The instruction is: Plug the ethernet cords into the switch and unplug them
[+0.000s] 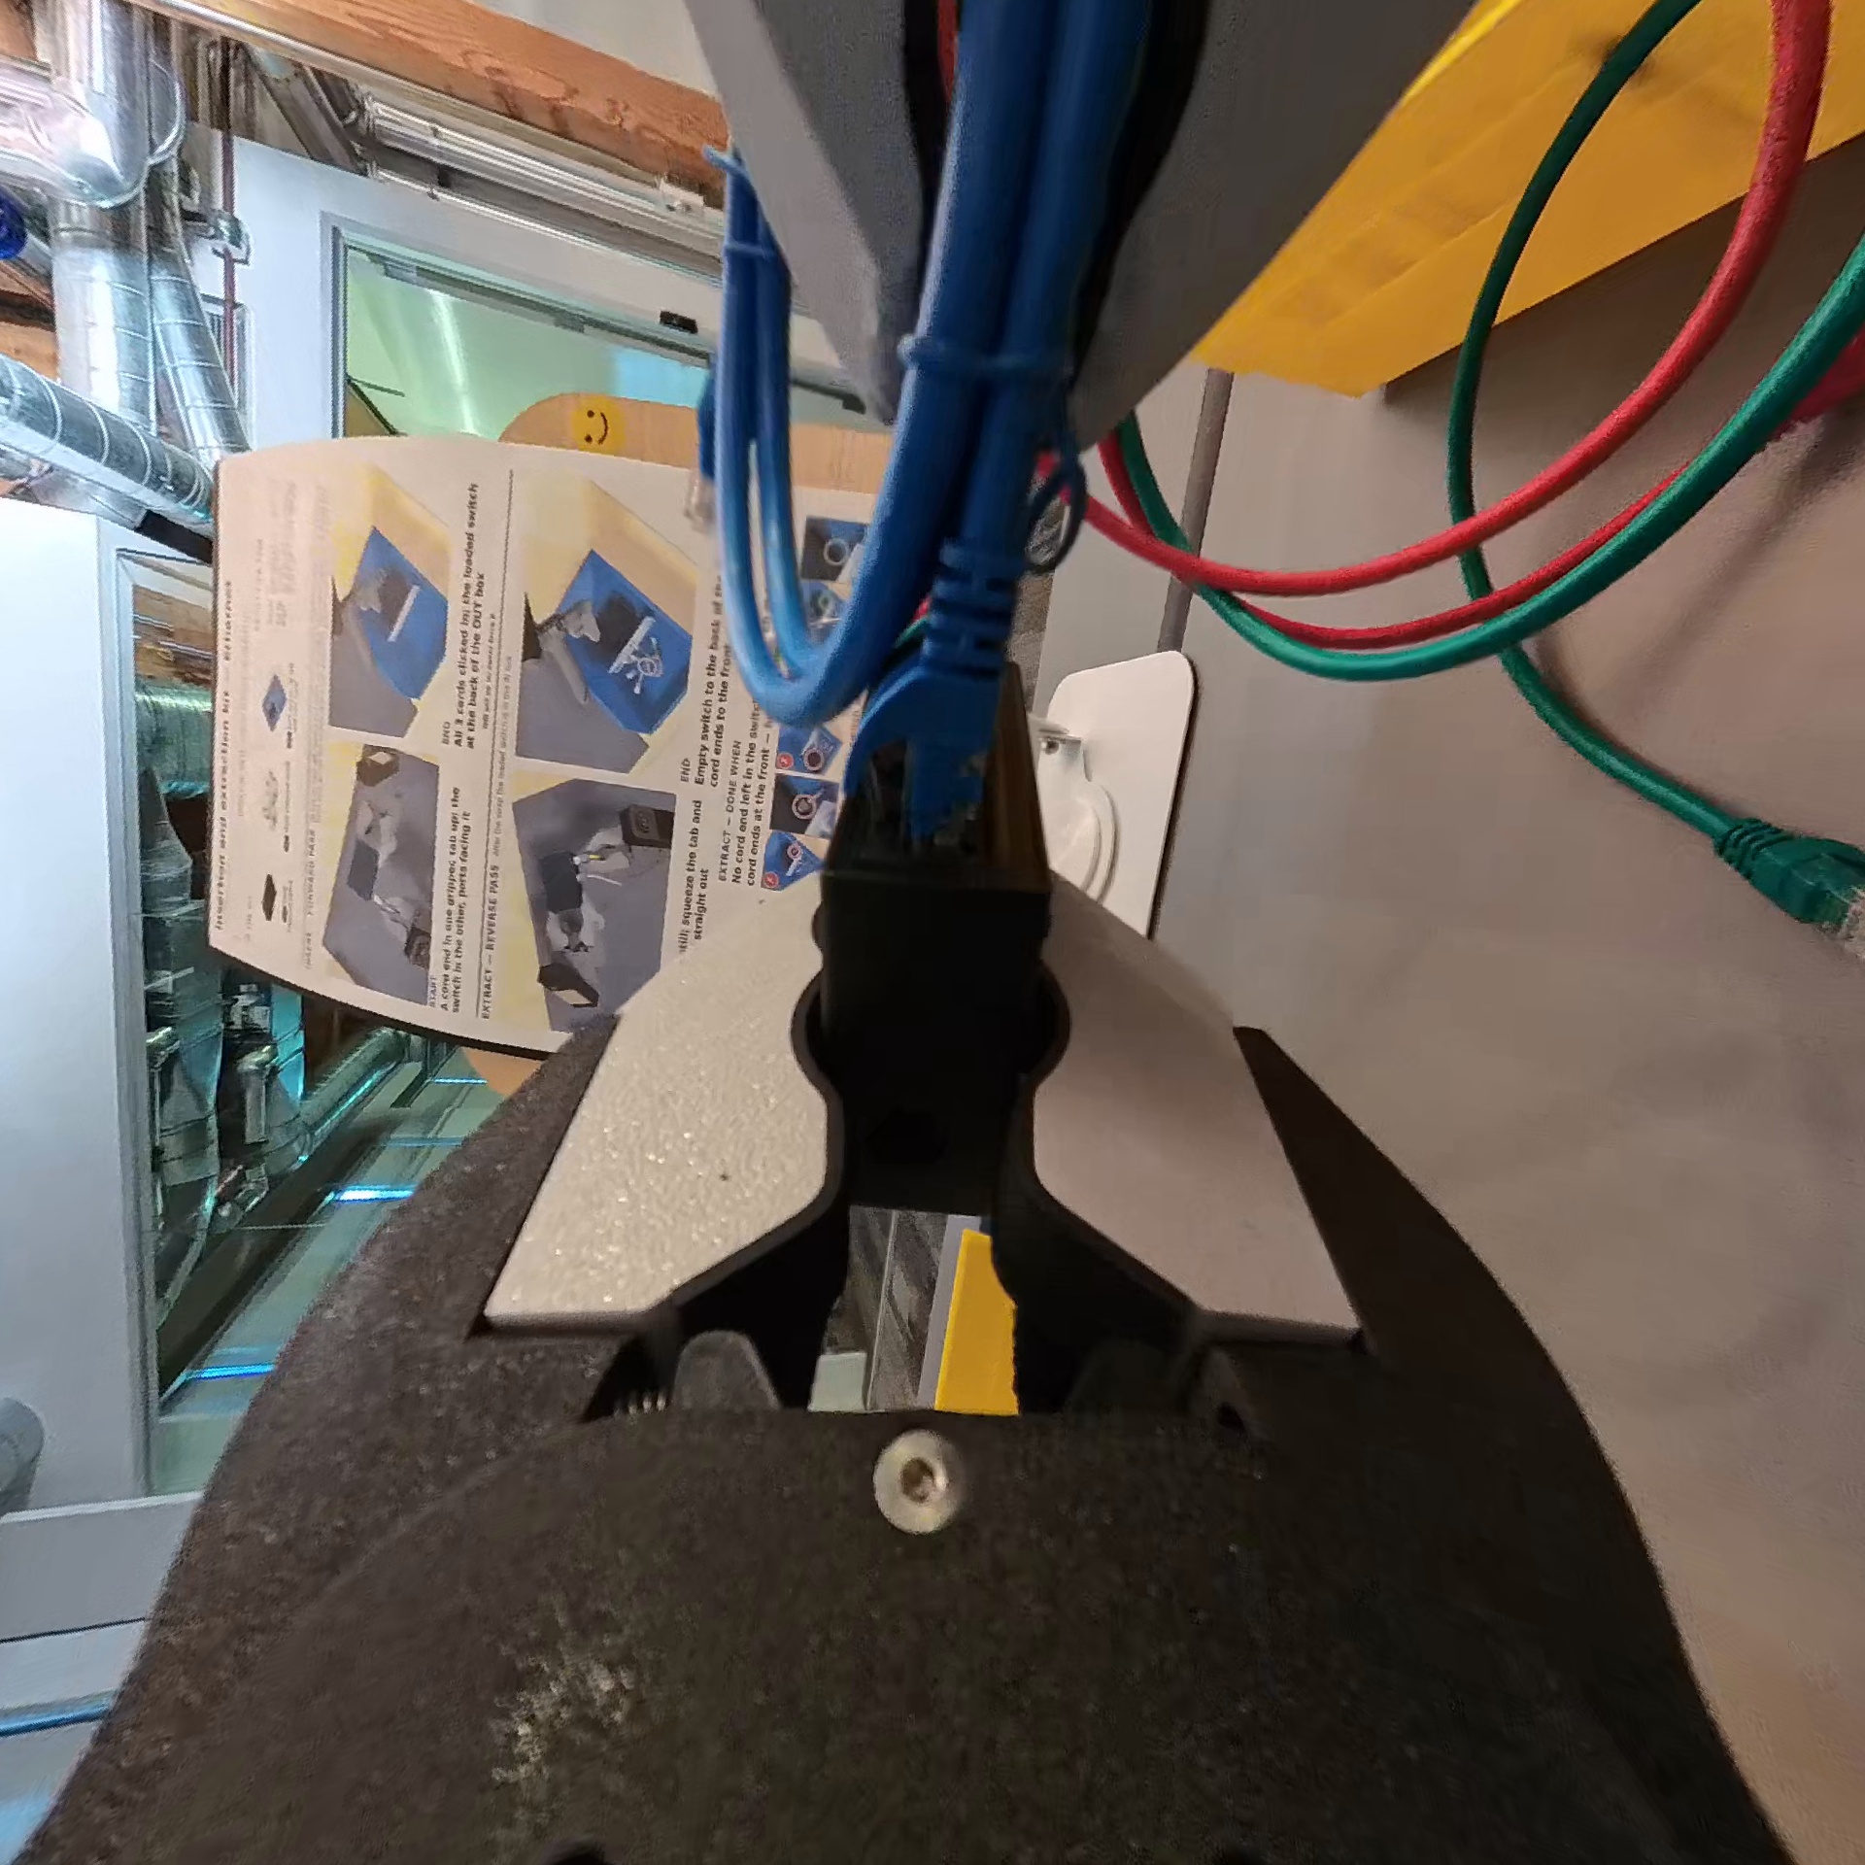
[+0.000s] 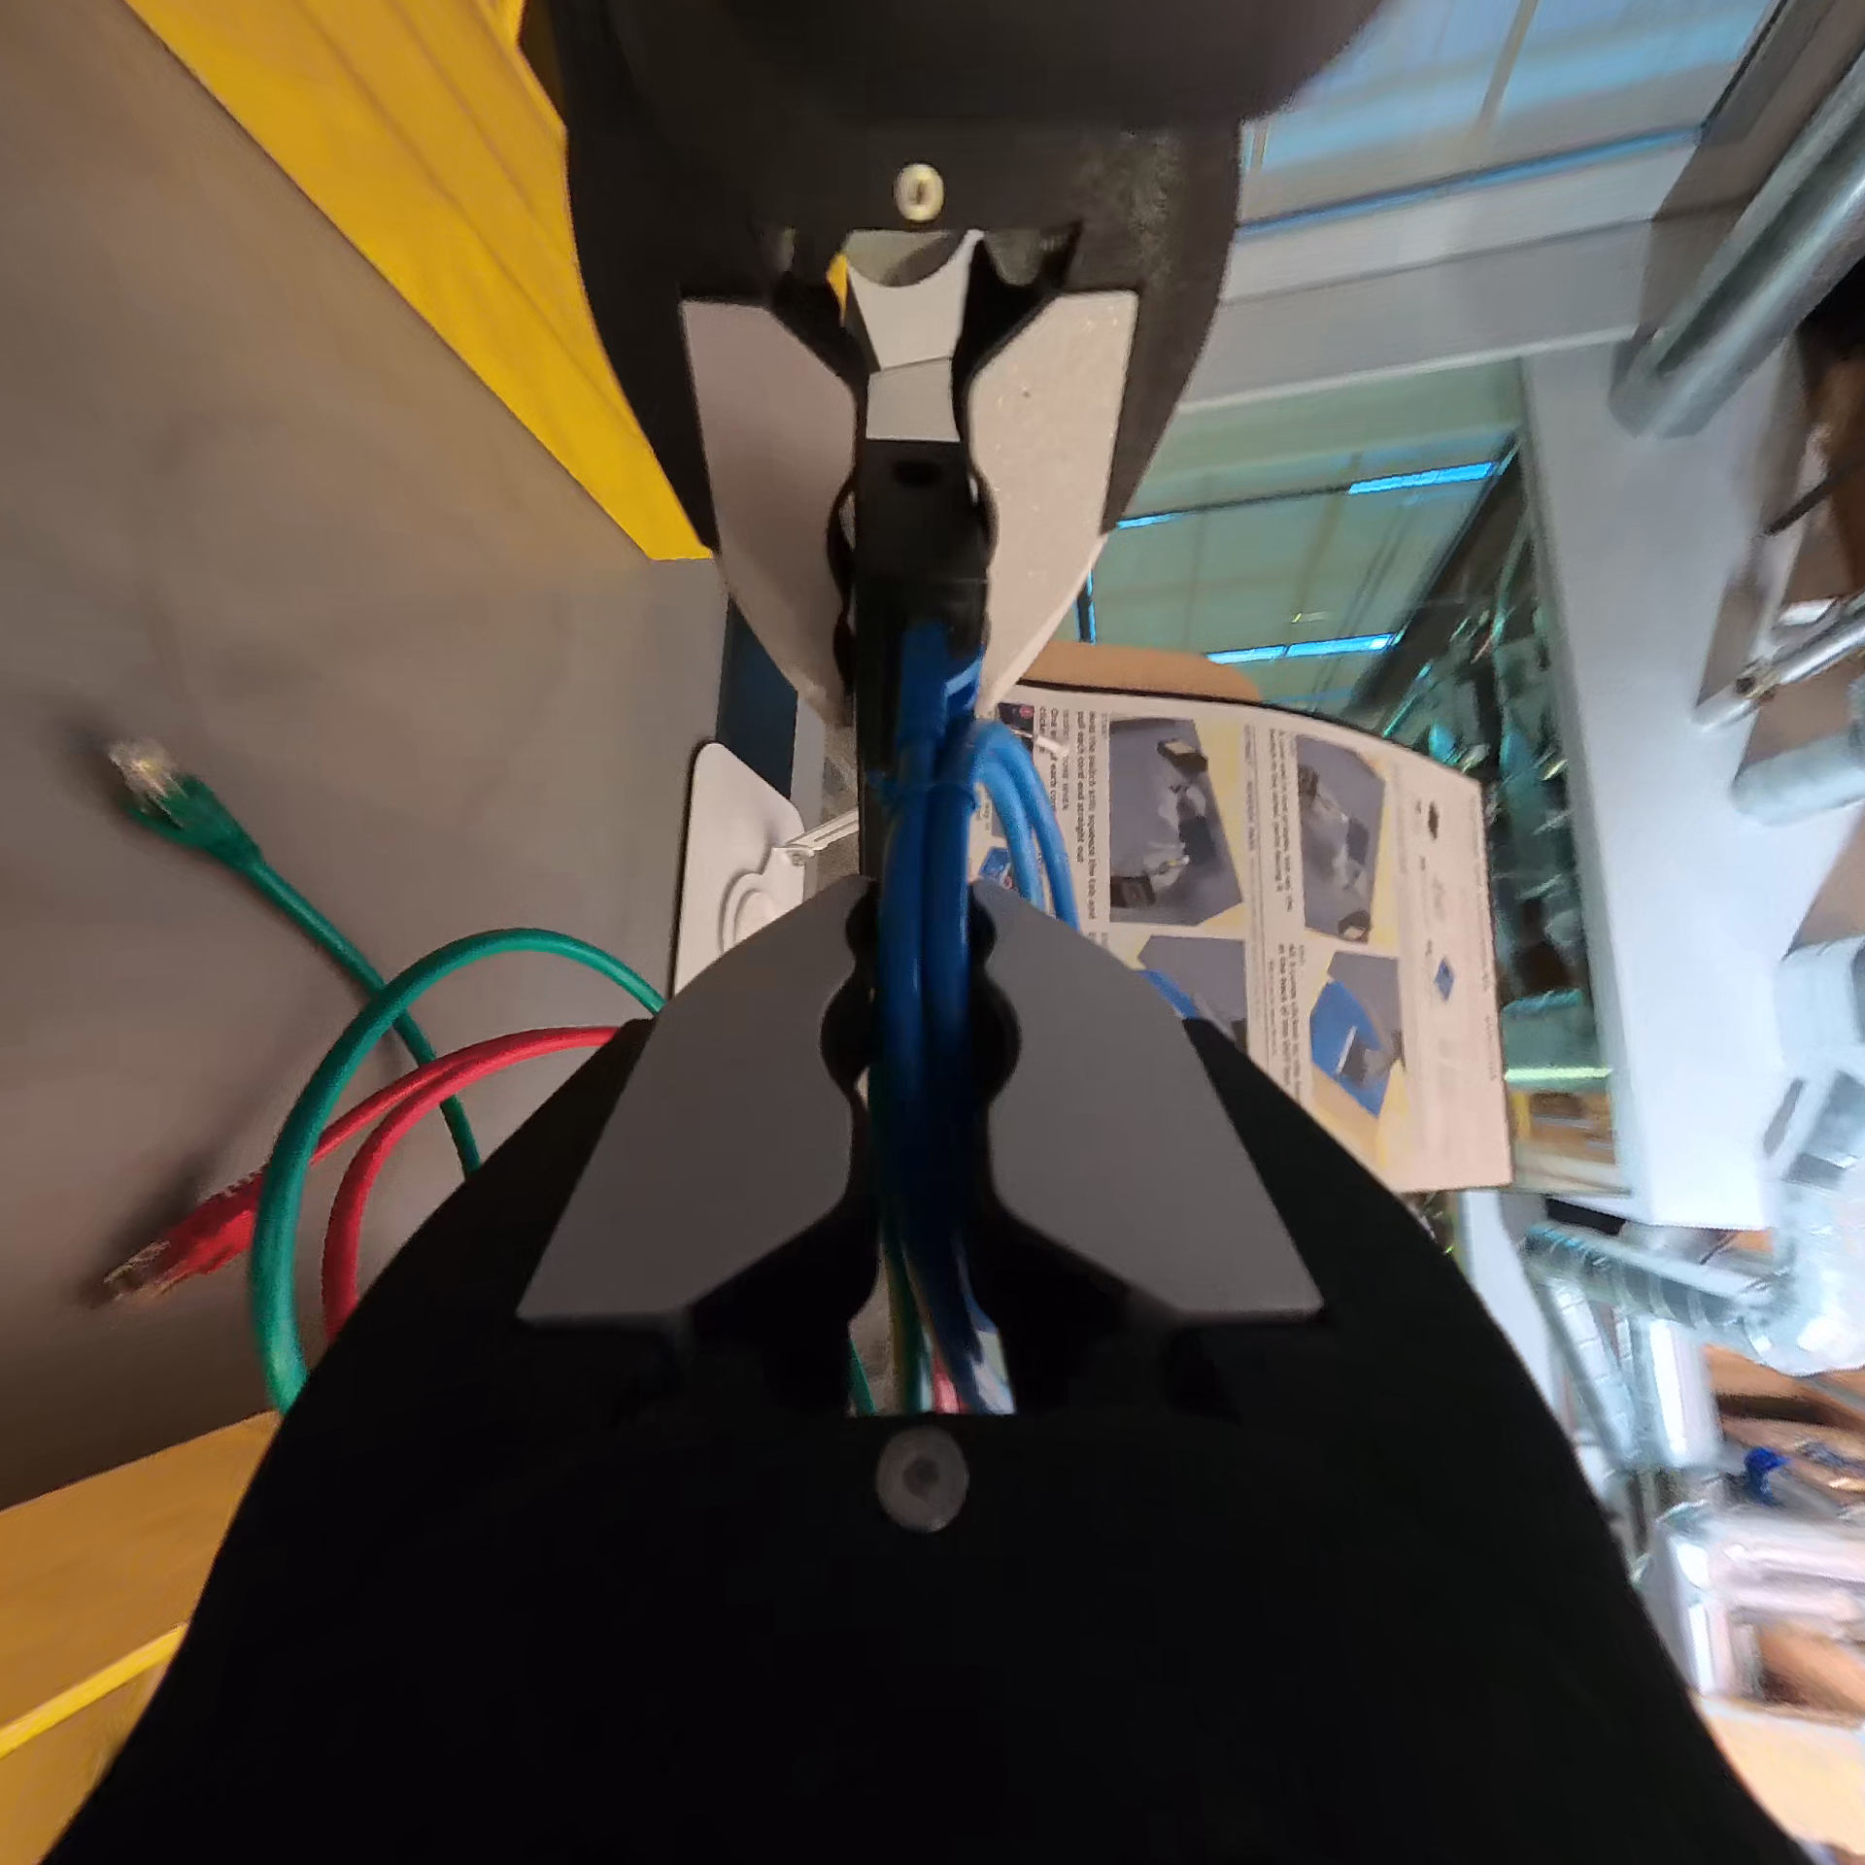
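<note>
Facing grippers: left gripper (image 1: 934,969) clamping one black switch (image 1: 934,908), right gripper (image 2: 923,989) pinching one blue cord (image 2: 923,1009); green cord (image 2: 303,1009), red cord (image 2: 404,1100) loose.

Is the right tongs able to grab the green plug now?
Probably not yet. The right tongs are shut on the blue cord, so they are busy; the green plug lies free on the grey table.

Matt black plastic switch (image 1: 934,969), smooth blue rubbery cord (image 2: 923,969), grainy grey tongs (image 1: 934,1019).
</note>
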A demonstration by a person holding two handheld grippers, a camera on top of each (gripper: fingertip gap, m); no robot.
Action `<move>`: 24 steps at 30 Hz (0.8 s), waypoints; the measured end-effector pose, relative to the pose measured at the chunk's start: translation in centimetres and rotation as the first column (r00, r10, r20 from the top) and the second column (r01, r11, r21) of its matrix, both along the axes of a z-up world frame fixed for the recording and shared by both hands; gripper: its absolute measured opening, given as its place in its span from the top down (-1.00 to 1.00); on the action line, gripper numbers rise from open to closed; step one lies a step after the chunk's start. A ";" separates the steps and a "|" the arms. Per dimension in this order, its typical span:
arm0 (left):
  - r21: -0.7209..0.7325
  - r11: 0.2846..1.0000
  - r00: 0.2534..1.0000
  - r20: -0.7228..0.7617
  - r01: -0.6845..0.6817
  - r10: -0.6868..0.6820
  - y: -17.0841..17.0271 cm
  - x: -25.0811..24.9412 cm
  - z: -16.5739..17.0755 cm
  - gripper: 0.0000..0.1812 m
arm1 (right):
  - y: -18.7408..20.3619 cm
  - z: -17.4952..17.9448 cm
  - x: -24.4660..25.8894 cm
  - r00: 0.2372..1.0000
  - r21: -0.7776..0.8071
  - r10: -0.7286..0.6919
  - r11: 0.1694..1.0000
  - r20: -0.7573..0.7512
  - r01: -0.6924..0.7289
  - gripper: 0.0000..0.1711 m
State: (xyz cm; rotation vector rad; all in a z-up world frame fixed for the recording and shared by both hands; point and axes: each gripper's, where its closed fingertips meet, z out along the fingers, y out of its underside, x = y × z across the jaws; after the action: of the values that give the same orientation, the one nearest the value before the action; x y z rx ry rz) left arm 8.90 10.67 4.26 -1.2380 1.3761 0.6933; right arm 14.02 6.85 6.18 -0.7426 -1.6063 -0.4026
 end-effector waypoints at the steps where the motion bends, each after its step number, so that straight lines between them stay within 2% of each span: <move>1: 0.003 1.000 1.000 0.008 0.005 -0.005 -0.1 0.1 0.1 0.68 | -0.1 0.3 0.0 1.000 -0.010 -0.008 1.000 -0.012 0.008 0.85; 4: -0.009 1.000 0.997 0.078 0.030 -0.029 -0.2 0.3 0.8 0.65 | -0.2 1.2 0.4 0.999 0.021 -0.026 0.999 -0.026 0.026 0.86; 7: 0.017 0.999 0.979 0.199 0.046 -0.048 -0.4 0.1 2.4 0.56 | -0.3 2.4 0.6 0.997 0.063 -0.028 0.997 -0.066 0.032 0.87; 9: -0.022 0.998 0.956 0.289 0.062 -0.053 -0.6 -0.4 3.0 0.54 | -0.3 3.1 0.7 0.995 0.087 -0.041 0.995 -0.090 0.049 0.88; 14: -0.238 0.960 0.855 0.518 0.150 -0.005 -0.8 -0.9 2.9 0.13 | 0.1 4.9 1.5 0.981 0.136 -0.090 0.984 -0.171 0.114 0.87; 16: -0.253 0.947 0.830 0.558 0.196 -0.023 -0.8 -0.7 2.9 0.05 | 0.0 5.5 1.9 0.978 0.151 -0.083 0.982 -0.190 0.113 0.87; 18: -0.195 0.938 0.771 0.628 0.286 -0.104 -1.0 -0.1 3.7 0.07 | -0.4 5.8 2.0 0.979 0.165 -0.071 0.981 -0.189 0.103 0.87; 20: -0.164 0.892 0.663 0.727 0.421 -0.179 -1.8 0.8 4.5 0.07 | -0.8 6.0 1.8 0.979 0.173 -0.068 0.980 -0.192 0.102 0.87; 22: -0.156 0.842 0.559 0.806 0.516 -0.193 -2.4 1.2 5.3 0.06 | -1.3 5.9 1.4 0.983 0.194 -0.049 0.977 -0.177 0.084 0.87; 24: -0.143 0.844 0.562 0.800 0.517 -0.209 -2.6 1.0 5.5 0.05 | -1.8 5.6 1.0 0.987 0.183 -0.027 0.981 -0.160 0.056 0.87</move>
State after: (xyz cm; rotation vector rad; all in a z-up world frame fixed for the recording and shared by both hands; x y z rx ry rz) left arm 9.95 8.09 9.79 -1.2411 0.9783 -0.4221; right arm 15.00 5.00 11.83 -0.6486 -1.3859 -0.5059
